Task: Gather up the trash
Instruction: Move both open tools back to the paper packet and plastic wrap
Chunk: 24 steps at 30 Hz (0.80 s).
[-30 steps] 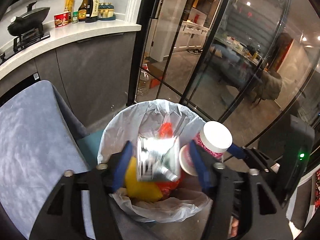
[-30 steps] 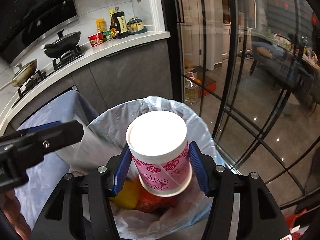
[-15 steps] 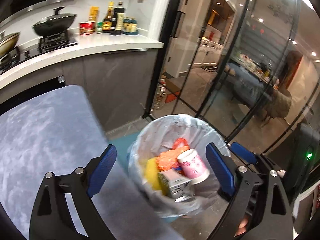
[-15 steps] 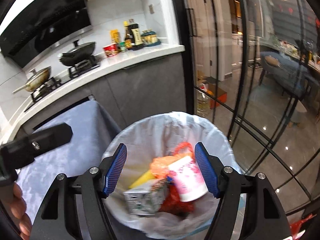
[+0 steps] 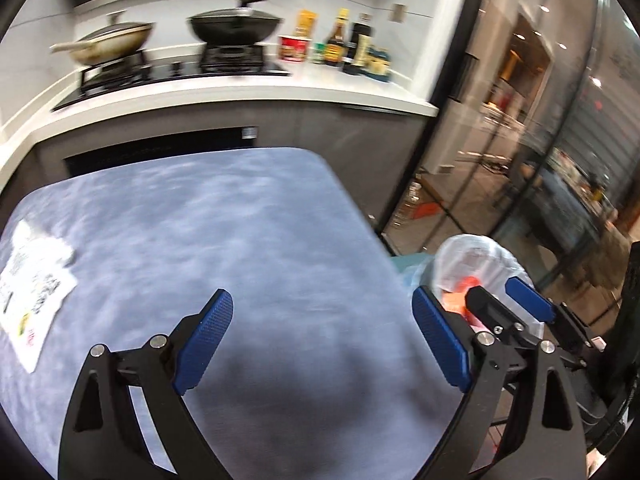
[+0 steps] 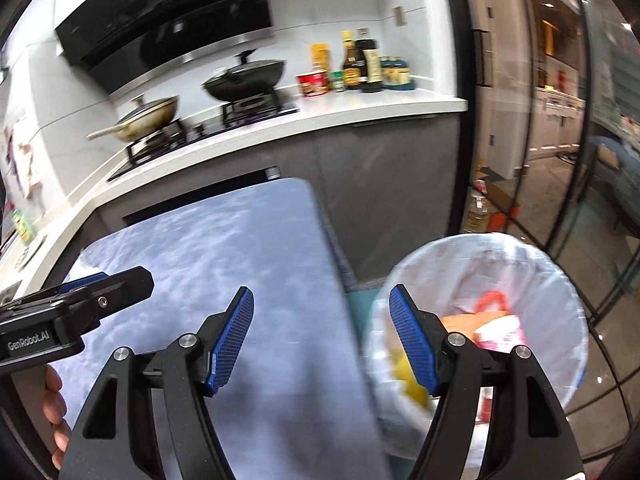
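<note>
A bin with a white liner point(image 6: 460, 264) stands on the floor beside the table's right edge. Inside it lie a pink flowered cup point(image 6: 500, 332), an orange wrapper point(image 6: 494, 300) and something yellow point(image 6: 408, 376). My right gripper point(image 6: 322, 300) is open and empty, straddling the table edge to the left of the bin. My left gripper point(image 5: 320, 308) is open wide and empty above the blue-grey tablecloth point(image 5: 240, 220). In the left wrist view the bin point(image 5: 468, 248) shows at the right, partly hidden by my right gripper point(image 5: 504, 296). A printed white paper point(image 5: 32, 284) lies on the cloth at far left.
Behind the table runs a kitchen counter point(image 6: 360, 112) with two pans on a hob, a red cup and several bottles. A black-framed glass door point(image 6: 520, 120) stands to the right of the bin. My left gripper point(image 6: 108, 288) and a hand point(image 6: 52, 392) show at left.
Both grippers opened: the silver carton and the pink cup dropped into the bin. Both then swung left, away from the bin and over the table.
</note>
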{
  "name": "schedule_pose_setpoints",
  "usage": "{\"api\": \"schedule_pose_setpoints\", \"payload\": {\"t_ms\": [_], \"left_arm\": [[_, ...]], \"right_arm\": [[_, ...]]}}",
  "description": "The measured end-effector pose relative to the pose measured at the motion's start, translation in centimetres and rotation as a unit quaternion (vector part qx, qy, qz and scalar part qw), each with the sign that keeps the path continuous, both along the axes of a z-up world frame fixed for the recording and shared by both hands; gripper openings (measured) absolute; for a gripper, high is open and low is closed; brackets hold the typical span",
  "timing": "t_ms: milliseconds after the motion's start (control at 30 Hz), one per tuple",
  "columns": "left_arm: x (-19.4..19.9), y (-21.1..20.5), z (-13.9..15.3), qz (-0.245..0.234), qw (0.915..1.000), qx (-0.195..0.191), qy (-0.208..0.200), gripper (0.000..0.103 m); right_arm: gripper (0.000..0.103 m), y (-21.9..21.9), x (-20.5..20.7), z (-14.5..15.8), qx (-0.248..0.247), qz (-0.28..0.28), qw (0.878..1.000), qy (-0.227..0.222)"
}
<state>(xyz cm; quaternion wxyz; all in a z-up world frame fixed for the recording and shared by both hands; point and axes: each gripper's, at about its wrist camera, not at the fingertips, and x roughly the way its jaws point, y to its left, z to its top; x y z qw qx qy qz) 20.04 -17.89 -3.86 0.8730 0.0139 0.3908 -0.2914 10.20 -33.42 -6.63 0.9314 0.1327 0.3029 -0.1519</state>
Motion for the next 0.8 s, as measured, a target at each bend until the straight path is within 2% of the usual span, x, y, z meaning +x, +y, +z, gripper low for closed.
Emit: {"api": "schedule_pose_setpoints", "payload": {"t_ms": [267, 433, 567, 800], "left_arm": [[2.7, 8.4, -1.0, 0.078, 0.9969, 0.002, 0.015, 0.087], [4.0, 14.1, -2.0, 0.126, 0.9918, 0.012, 0.020, 0.087], [5.1, 18.3, -2.9, 0.163, 0.9860, 0.017, 0.031, 0.087], [6.9, 26.7, -4.8, 0.237, 0.9700, 0.030, 0.047, 0.089]], "right_arm": [[0.068, 7.4, 4.5, 0.0, -0.010, 0.073, 0.997, 0.011], [0.068, 12.2, 7.8, -0.3, -0.016, 0.117, 0.993, 0.019], [0.068, 16.8, 10.7, -0.9, -0.019, 0.158, 0.987, 0.027], [0.068, 24.3, 15.6, -2.5, -0.027, 0.222, 0.974, 0.039]]}}
